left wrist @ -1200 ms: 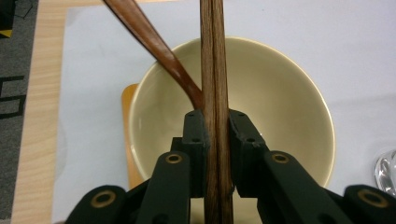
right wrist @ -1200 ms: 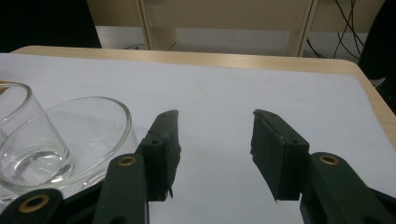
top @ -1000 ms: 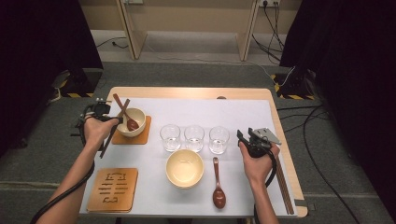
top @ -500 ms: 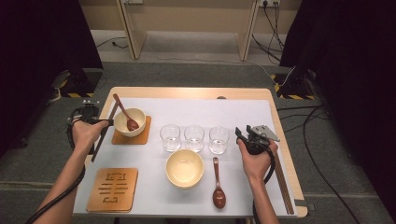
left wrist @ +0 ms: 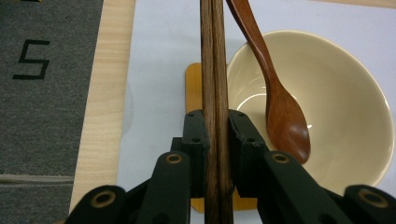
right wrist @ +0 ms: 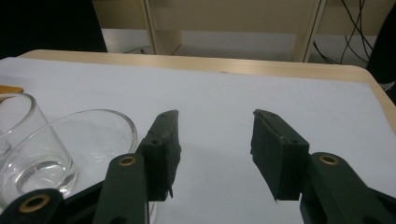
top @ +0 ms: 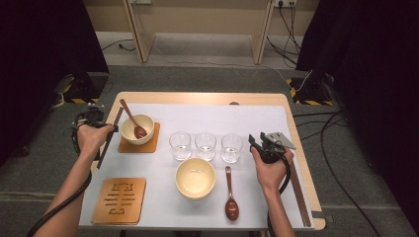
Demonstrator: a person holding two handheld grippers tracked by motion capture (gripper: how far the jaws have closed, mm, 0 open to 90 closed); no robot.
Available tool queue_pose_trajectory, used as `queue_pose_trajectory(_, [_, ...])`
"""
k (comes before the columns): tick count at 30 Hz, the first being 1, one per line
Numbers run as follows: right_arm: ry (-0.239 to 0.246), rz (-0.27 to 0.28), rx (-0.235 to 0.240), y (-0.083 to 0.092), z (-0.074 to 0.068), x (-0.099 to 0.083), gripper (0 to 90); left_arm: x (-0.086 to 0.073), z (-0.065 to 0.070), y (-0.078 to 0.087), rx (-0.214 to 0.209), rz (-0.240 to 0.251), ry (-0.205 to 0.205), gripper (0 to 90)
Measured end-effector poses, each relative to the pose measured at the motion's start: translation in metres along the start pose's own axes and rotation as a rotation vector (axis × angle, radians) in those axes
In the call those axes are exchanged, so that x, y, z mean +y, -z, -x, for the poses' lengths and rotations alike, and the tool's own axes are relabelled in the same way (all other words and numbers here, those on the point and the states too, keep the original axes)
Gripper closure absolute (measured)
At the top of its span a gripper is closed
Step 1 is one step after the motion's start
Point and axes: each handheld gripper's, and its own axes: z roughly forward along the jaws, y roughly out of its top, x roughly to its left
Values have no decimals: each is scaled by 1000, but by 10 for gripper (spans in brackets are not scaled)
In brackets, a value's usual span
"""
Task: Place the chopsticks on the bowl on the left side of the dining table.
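The pair of dark chopsticks sits clenched between the left tongs, just left of the cream bowl at the tabletop's left edge. That bowl rests on a wooden coaster and holds a brown spoon. The right tongs stand released, empty, over the white mat beside a clear glass. Two more glasses, a second bowl, another spoon and a carved trivet lie between.
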Motion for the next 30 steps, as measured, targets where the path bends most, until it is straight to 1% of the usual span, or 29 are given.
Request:
queue_pose_trajectory(1, [1, -1, -1, 0, 0, 0, 520, 1, 0, 0, -1, -5, -3, 777])
queue_pose_trajectory(5, [1, -1, 0, 0, 0, 0, 520, 3, 1, -2, -1, -12, 6, 777])
queue_pose_trajectory(12, [0, 0, 0, 0, 1, 0, 520, 10, 6, -4, -5, -9, 9, 777])
queue_pose_trajectory(24, [-8, 1, 0, 0, 1, 0, 521, 15, 19, -9, -16, -16, -6, 777])
queue_pose_trajectory(30, [0, 2, -3, 0, 2, 0, 520, 16, 25, -12, -24, -21, -15, 777])
